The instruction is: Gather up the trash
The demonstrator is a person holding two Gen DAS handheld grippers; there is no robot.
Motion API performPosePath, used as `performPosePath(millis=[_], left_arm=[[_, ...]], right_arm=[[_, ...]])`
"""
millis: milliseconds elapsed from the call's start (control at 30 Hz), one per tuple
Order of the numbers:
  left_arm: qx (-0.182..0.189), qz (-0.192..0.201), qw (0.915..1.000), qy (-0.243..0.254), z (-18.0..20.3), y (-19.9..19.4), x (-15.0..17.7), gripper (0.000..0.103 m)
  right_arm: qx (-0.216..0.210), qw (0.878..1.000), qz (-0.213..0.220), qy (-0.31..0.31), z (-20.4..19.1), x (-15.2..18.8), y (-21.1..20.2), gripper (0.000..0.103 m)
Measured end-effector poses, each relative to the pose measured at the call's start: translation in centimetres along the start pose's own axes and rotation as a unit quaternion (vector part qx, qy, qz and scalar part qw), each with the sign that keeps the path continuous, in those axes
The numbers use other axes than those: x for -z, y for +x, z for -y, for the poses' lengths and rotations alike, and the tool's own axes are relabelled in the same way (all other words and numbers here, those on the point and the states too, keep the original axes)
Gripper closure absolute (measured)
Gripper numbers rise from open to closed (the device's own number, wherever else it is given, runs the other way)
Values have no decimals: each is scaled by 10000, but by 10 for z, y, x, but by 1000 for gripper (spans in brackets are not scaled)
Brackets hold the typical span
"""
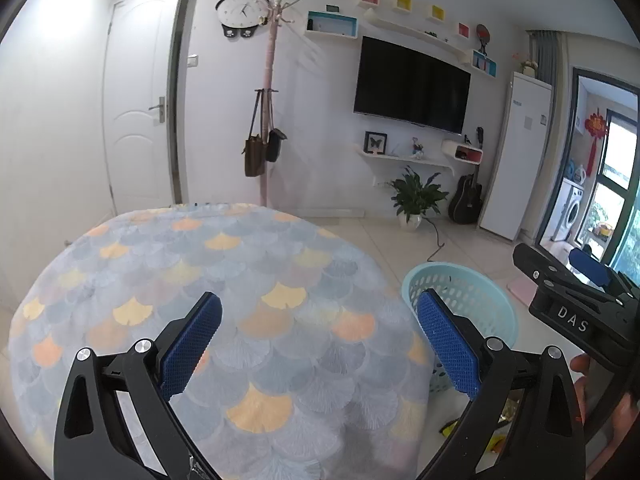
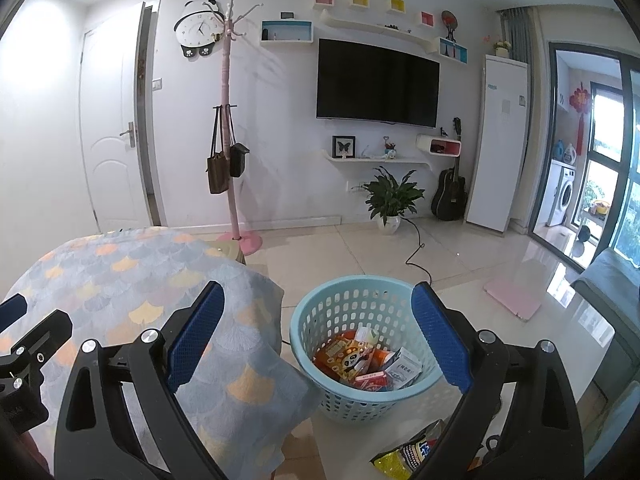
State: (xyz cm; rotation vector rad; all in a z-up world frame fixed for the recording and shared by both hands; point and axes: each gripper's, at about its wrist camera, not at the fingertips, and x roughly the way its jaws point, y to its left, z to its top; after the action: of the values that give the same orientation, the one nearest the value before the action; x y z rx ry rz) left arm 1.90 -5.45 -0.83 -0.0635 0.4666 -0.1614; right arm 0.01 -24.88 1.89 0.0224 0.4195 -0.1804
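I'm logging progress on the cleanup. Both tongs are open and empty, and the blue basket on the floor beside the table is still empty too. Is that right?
Not quite. The basket is not empty: the right wrist view shows several cartons and wrappers lying inside it. The rest holds: the left tongs and the right tongs are open and empty, and the basket stands on the floor beside the table.

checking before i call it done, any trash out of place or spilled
Yes: a yellow snack wrapper lies on the floor just in front of the blue basket, not in it. Both grippers are open and empty.
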Motion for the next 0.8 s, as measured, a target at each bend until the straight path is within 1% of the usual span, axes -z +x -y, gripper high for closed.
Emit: performPosePath(millis=[800], left_arm=[[15,-13,10000,-16,5,-1,4,8]], right_arm=[[-45,9999,-82,37,3,1,4,13]])
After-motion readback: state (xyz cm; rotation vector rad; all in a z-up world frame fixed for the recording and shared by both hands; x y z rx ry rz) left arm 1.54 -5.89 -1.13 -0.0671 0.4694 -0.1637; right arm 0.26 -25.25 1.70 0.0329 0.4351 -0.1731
